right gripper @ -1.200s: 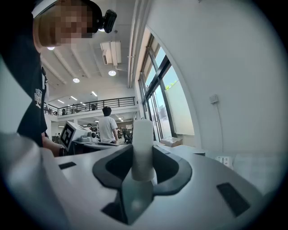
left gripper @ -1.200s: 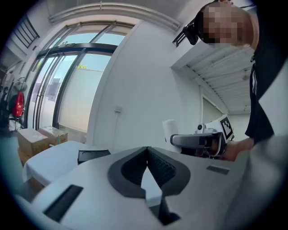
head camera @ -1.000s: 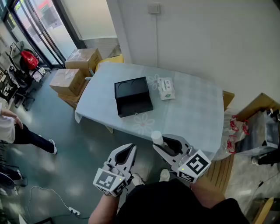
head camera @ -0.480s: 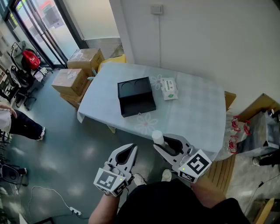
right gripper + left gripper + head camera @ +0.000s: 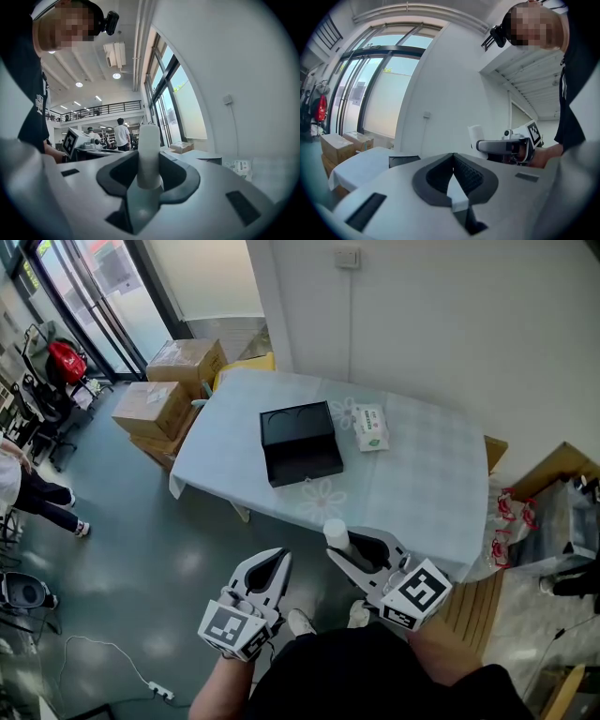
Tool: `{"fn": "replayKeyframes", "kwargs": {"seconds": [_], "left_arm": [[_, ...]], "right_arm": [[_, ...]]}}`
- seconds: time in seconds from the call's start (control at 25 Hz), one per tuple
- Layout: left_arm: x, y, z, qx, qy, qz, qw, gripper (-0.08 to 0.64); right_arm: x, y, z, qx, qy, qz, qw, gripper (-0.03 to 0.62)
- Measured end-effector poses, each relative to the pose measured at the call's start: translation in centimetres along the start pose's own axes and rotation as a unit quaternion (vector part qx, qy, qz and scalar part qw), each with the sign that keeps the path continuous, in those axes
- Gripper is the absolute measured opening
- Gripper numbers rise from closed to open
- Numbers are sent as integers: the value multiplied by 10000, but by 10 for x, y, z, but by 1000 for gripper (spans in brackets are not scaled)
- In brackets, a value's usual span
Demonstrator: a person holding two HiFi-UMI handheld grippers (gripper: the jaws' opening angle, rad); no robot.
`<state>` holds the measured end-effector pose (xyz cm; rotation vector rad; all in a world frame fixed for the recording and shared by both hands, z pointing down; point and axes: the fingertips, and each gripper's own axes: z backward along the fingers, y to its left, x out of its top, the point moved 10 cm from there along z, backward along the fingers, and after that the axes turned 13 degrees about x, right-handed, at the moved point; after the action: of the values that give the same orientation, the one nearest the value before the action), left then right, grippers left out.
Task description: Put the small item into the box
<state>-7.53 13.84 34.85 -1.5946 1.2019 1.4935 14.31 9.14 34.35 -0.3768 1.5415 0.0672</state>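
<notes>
A small white cylinder (image 5: 336,534) stands upright between the pads of my right gripper (image 5: 343,549), which is shut on it; the right gripper view shows the cylinder (image 5: 149,140) pinched at its lower half. My left gripper (image 5: 279,562) is shut with nothing in it, its pads meeting in the left gripper view (image 5: 453,157). Both grippers hang over the floor, short of the table's near edge. The open black box (image 5: 300,442) lies on the table (image 5: 422,470), far ahead of both grippers, and shows small in the right gripper view (image 5: 209,160).
A white tissue pack (image 5: 371,427) lies right of the box. Cardboard boxes (image 5: 155,409) stand on the floor left of the table. A person's legs (image 5: 42,502) show at the far left. More boxes and bags (image 5: 553,512) sit to the table's right.
The view has drifted a little, so the table and box sit slightly further right in frame. The person at the left has walked on. Both grippers hold as before.
</notes>
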Motion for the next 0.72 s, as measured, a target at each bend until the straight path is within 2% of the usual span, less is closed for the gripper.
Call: {"fn": "replayKeyframes", "kwargs": {"seconds": [0.72], "left_arm": [[1, 68, 30, -81, -23, -17, 10000, 8]], "right_arm": [[-5, 24, -70, -32, 26, -54, 10000, 138]]}}
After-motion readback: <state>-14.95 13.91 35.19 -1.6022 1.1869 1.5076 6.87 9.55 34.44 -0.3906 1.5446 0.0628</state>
